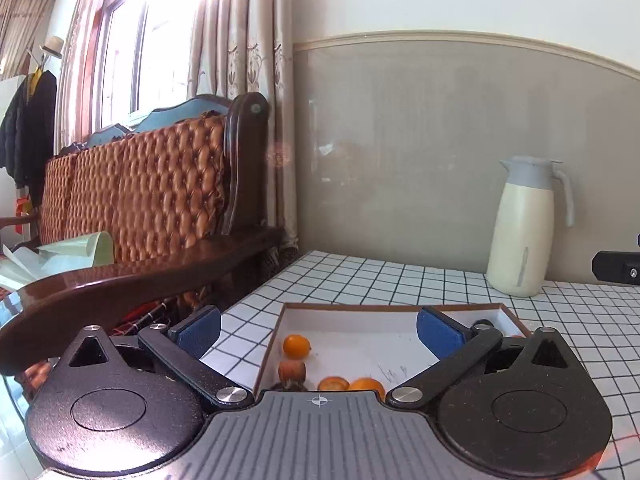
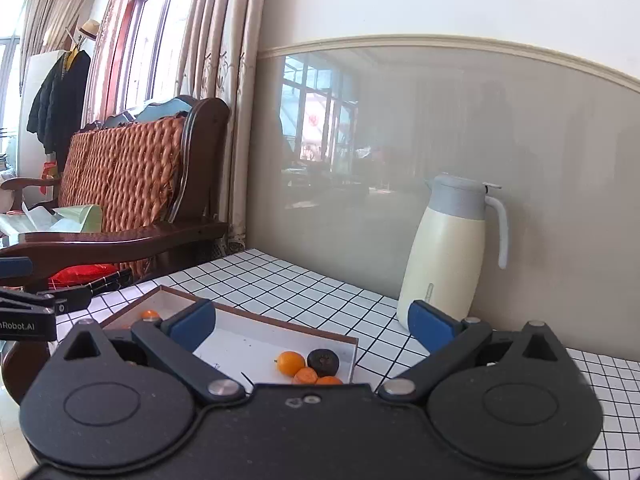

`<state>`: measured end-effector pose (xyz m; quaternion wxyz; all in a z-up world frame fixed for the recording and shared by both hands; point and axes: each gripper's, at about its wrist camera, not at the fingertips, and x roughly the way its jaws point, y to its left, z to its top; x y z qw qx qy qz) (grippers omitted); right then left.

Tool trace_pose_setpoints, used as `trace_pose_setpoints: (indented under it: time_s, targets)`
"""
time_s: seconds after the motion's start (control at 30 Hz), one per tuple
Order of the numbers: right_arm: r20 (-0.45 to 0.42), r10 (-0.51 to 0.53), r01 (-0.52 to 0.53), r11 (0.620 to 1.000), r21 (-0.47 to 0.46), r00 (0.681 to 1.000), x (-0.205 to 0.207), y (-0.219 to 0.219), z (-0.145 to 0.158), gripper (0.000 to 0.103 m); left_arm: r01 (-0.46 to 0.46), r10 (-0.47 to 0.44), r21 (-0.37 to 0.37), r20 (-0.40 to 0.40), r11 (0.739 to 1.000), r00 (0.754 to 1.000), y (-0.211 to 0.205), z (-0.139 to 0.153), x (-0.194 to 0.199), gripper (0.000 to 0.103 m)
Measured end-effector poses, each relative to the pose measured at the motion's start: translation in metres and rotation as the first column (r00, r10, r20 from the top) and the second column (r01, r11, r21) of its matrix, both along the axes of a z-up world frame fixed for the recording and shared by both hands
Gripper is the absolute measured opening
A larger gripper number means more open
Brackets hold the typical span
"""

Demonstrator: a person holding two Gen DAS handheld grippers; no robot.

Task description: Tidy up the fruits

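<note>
Nearest the left wrist camera, the left tool [image 1: 319, 330] is sitting with its blue-padded fingers [image 1: 199, 330] spread wide and nothing between them. Just past its body, a shallow white tray [image 1: 360, 334] with a brown rim is lying on the grid-patterned surface [image 1: 360, 276]. Small orange fruits are resting in the tray's near-left part: one orange fruit [image 1: 297, 346] at about 11 o'clock from the tool's centre mark, a brownish fruit [image 1: 292, 371] just nearer than it, and two more oranges [image 1: 352, 384] peeking over the tool's body (partly hidden by it).

In the right wrist view, the right tool [image 2: 314, 324] is likewise standing wide open, gripping nothing. Beyond it, the same tray is showing a cluster at its near-right corner: an orange [image 2: 291, 362] touching a dark fruit [image 2: 323, 361], with two more orange pieces [image 2: 316, 378] half hidden just below. A lone small orange [image 2: 150, 314] is lying at the tray's far-left end, at about 10 o'clock.

Farther back, at 1 o'clock, a cream thermos jug [image 2: 448, 256] with a grey lid is standing upright against the grey wall panel [image 2: 400, 120]. At 10 o'clock, off the surface, a wooden sofa [image 2: 132, 184] with a woven cushion is standing beside the curtains [image 2: 224, 60].
</note>
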<state>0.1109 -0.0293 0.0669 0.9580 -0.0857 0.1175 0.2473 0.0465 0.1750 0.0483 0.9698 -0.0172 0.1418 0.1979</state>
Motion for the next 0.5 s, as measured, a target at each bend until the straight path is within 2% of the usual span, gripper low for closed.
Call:
trace_pose_setpoints:
  time_s: [0.27,0.33,0.5]
  targets:
    - [0.011,-0.038,0.038,0.999,0.003,0.999,-0.077,-0.040,0.000,0.097,0.018,-0.020,0.023,0.096,1.000,0.995,-0.039,0.002,-0.093,0.103]
    - [0.018,-0.048,0.048,0.999,0.012,0.999,-0.089,-0.048,-0.002,0.097,0.031,-0.032,0.008,0.101,0.999,0.994,-0.045,0.000,-0.106,0.103]
    - [0.018,-0.075,0.075,0.997,0.017,0.997,-0.103,-0.059,-0.010,0.097,0.057,-0.061,0.048,0.082,0.997,0.995,-0.061,-0.007,-0.117,0.103]
